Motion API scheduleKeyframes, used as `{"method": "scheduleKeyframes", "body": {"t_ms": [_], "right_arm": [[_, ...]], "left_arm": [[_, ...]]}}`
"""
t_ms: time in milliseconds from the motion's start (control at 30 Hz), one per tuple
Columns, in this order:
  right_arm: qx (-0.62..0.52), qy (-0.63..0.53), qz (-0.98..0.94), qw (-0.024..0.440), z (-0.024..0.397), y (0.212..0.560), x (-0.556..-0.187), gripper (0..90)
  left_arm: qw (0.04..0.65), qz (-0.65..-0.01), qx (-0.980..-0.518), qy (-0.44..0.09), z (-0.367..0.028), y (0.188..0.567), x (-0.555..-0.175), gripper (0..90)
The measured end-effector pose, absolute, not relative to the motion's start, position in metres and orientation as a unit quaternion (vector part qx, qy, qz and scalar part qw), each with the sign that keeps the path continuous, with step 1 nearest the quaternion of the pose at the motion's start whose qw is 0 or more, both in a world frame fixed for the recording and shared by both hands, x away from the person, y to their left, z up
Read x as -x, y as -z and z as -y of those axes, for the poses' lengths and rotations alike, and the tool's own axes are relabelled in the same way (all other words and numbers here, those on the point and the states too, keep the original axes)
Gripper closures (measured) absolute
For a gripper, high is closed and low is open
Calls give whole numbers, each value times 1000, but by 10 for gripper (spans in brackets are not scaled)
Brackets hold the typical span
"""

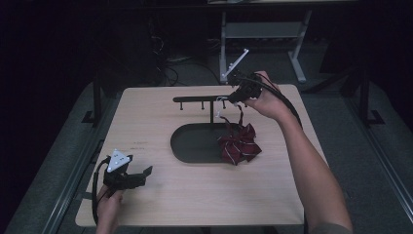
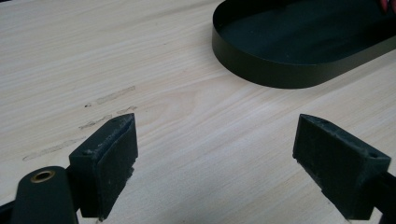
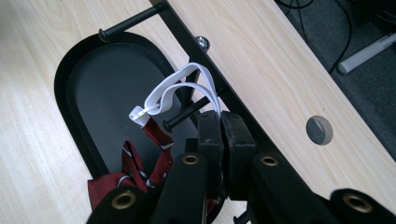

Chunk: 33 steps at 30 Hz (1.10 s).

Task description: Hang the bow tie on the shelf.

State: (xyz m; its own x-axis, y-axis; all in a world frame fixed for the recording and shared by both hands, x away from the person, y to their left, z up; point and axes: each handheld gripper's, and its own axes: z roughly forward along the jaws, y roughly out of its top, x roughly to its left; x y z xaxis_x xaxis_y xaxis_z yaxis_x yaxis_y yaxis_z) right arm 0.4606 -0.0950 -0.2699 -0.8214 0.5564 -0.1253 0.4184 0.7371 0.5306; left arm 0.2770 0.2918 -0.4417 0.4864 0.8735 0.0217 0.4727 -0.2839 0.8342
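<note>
While pinched at its white elastic loop (image 3: 180,88) in the shut jaws of the right gripper (image 3: 220,122), hangs as a dark red striped bow tie (image 1: 239,145) right of centre in the high view, its bulk slumped on the right end of the black oval tray (image 1: 187,146). Looks to be a hanging step: loop onto a peg (image 3: 187,114) of the black rack bar (image 1: 197,99) above the tray. In the right gripper view, centre frame, already drapes beside that short peg, though cannot tell whether around it or merely against it.

To do it well:
- Keep the elastic taut enough to hold the loop open.
- Carry the open loop past the peg's knobbed tip, then lower until the band sits behind the knob.
- Release only once the peg bears the weight; likely to slip off otherwise.
- Avoid tugging the rack sideways; seems light enough to tip.

Lower left of the high view: left gripper (image 1: 127,178) resting near the table (image 1: 160,200) edge, jaws wide apart, holding nothing, well apart from the tray.
</note>
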Motion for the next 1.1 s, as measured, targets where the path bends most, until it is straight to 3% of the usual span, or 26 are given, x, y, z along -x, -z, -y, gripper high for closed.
{"method": "scheduleKeyframes", "body": {"t_ms": [1100], "right_arm": [[-273, -246, -919, 142, 94, 280, -466, 832]], "left_arm": [[405, -441, -761, -250, -292, 441, -276, 135]]}}
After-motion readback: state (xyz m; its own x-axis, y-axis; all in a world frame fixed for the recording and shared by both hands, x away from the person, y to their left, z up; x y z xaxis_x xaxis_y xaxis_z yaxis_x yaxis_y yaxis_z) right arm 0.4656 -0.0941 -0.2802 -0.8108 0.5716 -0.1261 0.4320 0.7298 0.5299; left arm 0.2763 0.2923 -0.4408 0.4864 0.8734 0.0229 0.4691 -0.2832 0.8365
